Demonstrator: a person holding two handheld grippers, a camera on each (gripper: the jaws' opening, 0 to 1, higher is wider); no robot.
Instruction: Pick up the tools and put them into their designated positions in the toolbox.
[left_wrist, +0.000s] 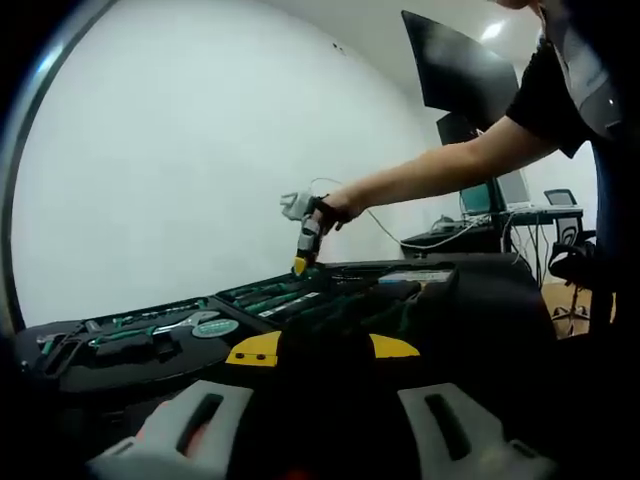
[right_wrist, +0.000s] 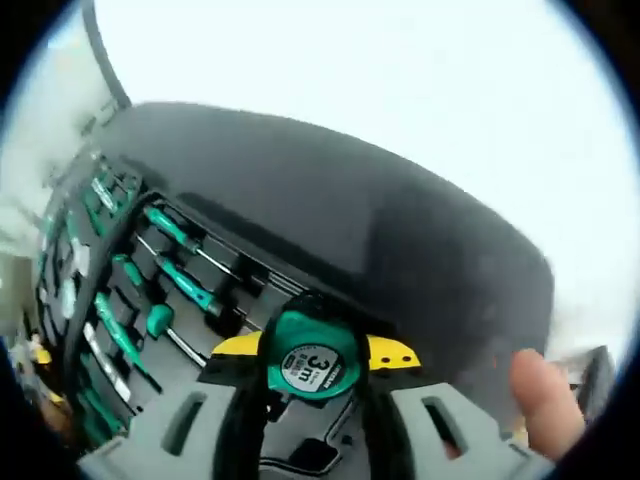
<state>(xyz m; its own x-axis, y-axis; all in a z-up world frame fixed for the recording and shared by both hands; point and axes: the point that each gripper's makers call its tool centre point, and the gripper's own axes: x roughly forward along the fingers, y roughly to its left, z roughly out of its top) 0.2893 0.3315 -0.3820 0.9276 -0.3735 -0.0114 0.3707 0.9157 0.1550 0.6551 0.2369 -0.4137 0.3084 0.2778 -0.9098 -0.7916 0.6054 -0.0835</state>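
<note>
The right gripper has its jaws clenched on a round green-and-black tape measure, dial face toward the camera, above the open black toolbox. Green-handled screwdrivers lie slotted diagonally beyond. The left gripper hangs low beside the toolbox, jaw state unclear; there the person's hand shows.
</note>
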